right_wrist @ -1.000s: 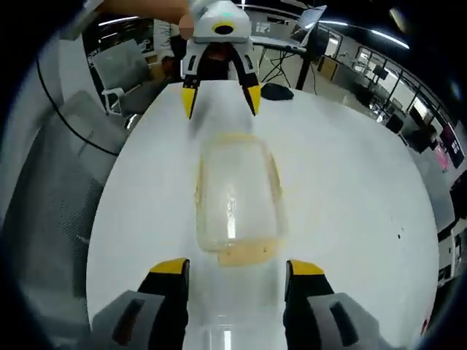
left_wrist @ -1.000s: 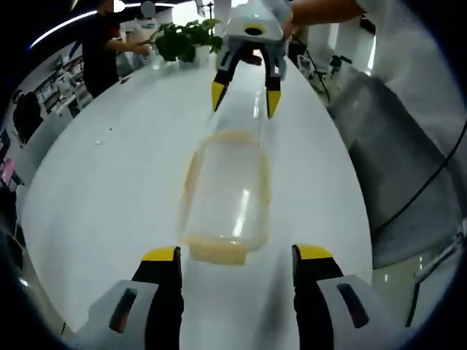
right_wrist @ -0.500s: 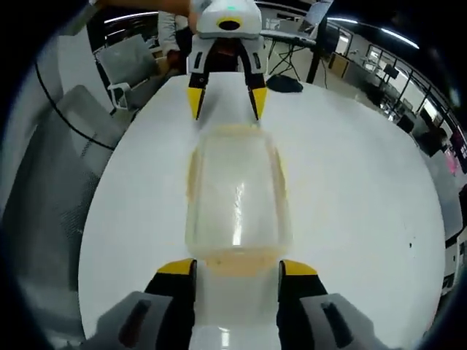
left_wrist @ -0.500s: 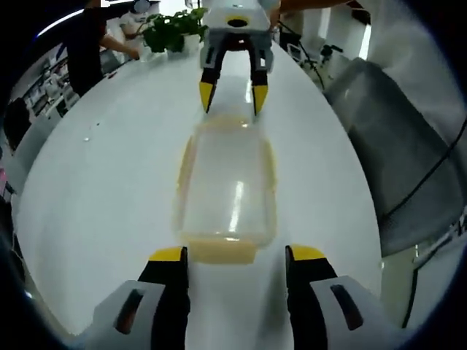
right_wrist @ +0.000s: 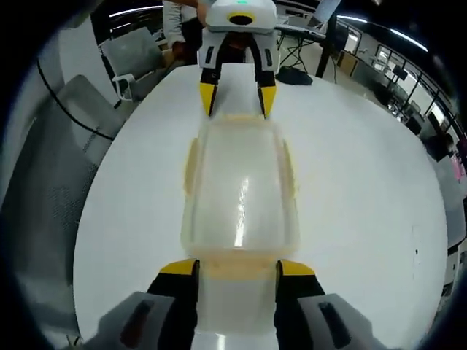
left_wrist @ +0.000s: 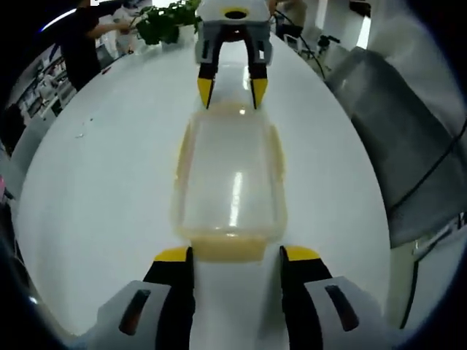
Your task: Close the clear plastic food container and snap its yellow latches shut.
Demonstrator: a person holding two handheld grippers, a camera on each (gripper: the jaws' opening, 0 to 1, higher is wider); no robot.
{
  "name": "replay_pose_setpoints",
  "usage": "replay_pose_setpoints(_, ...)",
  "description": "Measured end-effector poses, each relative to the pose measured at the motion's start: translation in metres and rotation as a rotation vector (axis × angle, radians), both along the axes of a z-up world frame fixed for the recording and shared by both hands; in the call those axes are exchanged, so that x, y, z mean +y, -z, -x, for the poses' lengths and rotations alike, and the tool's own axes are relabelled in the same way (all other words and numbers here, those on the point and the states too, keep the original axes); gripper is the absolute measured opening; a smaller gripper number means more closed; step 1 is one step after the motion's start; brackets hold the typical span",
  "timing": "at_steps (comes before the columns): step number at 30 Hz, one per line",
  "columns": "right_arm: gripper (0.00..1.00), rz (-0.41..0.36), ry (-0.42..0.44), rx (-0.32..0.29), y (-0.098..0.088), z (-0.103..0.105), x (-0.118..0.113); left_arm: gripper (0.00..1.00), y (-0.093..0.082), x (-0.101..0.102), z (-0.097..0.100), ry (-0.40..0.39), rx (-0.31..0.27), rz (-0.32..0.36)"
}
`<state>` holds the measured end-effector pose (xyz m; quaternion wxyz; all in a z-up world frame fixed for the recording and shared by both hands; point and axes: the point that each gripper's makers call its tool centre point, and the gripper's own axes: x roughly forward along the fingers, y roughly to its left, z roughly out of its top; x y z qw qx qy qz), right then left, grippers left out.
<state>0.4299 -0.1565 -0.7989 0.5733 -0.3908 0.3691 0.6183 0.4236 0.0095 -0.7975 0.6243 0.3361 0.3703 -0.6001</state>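
The clear plastic container (left_wrist: 230, 182) lies lengthwise on the white table (left_wrist: 95, 197), lid on, with pale yellow latches along its edges. In the left gripper view, my left gripper (left_wrist: 237, 255) stands open at the near end, its yellow-tipped jaws on either side of the end latch (left_wrist: 230, 249). My right gripper (left_wrist: 228, 89) faces it at the far end, open, tips just at the container's edge. The right gripper view mirrors this: container (right_wrist: 239, 193), right gripper (right_wrist: 237, 267) open around the near latch (right_wrist: 237, 268), left gripper (right_wrist: 238, 98) open at the far end.
A grey chair (left_wrist: 408, 146) stands beside the table's right edge. A potted plant (left_wrist: 157, 22) and a person (left_wrist: 76, 44) are at the far end. In the right gripper view, grey chairs (right_wrist: 44, 160) stand to the left and the table (right_wrist: 365, 204) stretches right.
Both grippers have closed in on the container's two ends, so it looms larger in each view. The jaws now flank the end latches and stand slightly narrower.
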Motion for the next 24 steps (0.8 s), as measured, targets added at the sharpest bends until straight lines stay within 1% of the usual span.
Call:
replay_pose_setpoints(2, 0.37, -0.006, 0.005, 0.004, 0.0004, -0.0005, 0.0016, 0.44, 0.0032, 0.0023, 0.0013, 0.016, -0.001, -0.019)
replay_pose_setpoints(3, 0.38, -0.002, -0.004, -0.003, 0.0017, -0.0003, 0.0015, 0.44, 0.004, 0.0021, 0.0005, 0.01, -0.001, -0.021)
replay_pose_setpoints(6, 0.38, 0.003, -0.01, -0.008, 0.0037, -0.0002, 0.0018, 0.41, 0.0027, -0.0003, -0.0014, 0.005, -0.005, -0.012)
replay_pose_setpoints(8, 0.38, -0.001, -0.009, -0.002, 0.0057, 0.0, 0.0026, 0.39, 0.0032, -0.0015, -0.0032, 0.011, -0.018, -0.013)
replay_pose_setpoints(10, 0.38, 0.022, -0.029, -0.014, 0.0076, -0.0006, 0.0006, 0.39, 0.0037, -0.0025, -0.0024, 0.019, -0.024, -0.021)
replay_pose_setpoints(13, 0.38, 0.02, -0.021, -0.015, 0.0071, -0.0015, 0.0016, 0.39, 0.0036, -0.0022, -0.0022, 0.018, -0.033, -0.023)
replay_pose_setpoints(16, 0.38, 0.02, -0.013, -0.017, 0.0077, -0.0014, 0.0014, 0.39, 0.0044, -0.0034, -0.0041, -0.009, -0.04, -0.028)
replay_pose_setpoints(24, 0.37, 0.029, -0.013, -0.022, 0.0072, -0.0001, 0.0016, 0.39, 0.0044, -0.0032, -0.0026, -0.012, -0.038, -0.042)
